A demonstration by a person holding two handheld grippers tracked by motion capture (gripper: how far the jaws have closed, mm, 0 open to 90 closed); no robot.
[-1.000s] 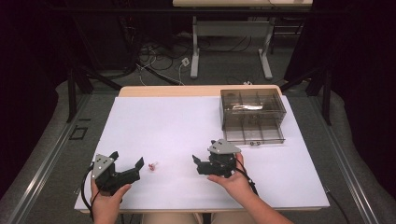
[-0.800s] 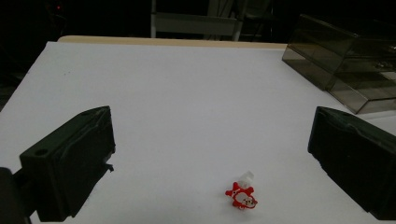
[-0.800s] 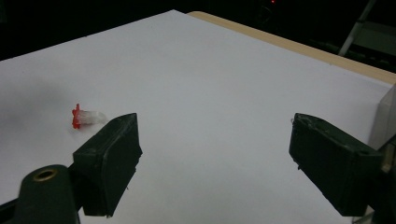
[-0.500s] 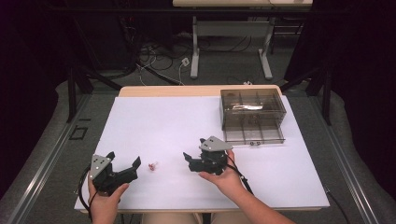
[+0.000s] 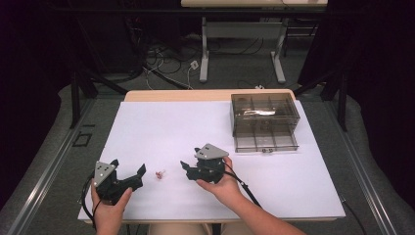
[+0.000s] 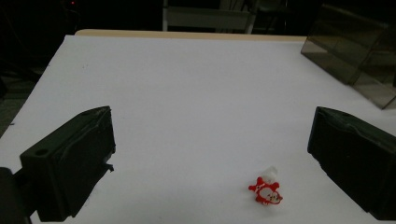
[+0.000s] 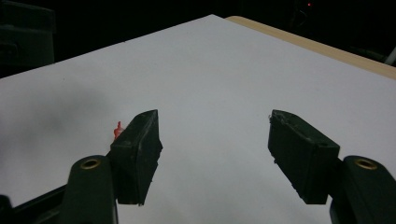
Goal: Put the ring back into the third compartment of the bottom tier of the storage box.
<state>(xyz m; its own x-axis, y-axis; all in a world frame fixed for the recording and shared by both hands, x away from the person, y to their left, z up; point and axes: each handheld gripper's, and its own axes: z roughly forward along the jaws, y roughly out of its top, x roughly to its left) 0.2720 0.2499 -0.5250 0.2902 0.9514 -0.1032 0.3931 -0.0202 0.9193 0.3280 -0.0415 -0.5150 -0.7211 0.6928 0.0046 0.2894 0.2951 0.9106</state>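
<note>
A tiny red and white piece (image 5: 160, 174) lies on the white table top between my two grippers. In the left gripper view the piece (image 6: 266, 189) sits low and right of centre, inside the span of the wide-apart jaws of my left gripper (image 6: 212, 126). That left gripper (image 5: 128, 166) is open, held near the table's front left. My right gripper (image 5: 185, 169) points left toward the piece and is open too. In the right gripper view (image 7: 214, 121) only a red sliver of the piece (image 7: 117, 129) peeks out behind the left jaw.
A smoky clear compartment box (image 5: 264, 122) stands at the back right of the white table (image 5: 171, 127), with its drawer pulled out toward me. Table legs and cables are on the floor beyond the far edge.
My right gripper has moved left and turned its jaws toward the small red piece. The left gripper has barely shifted. The piece has not moved.
</note>
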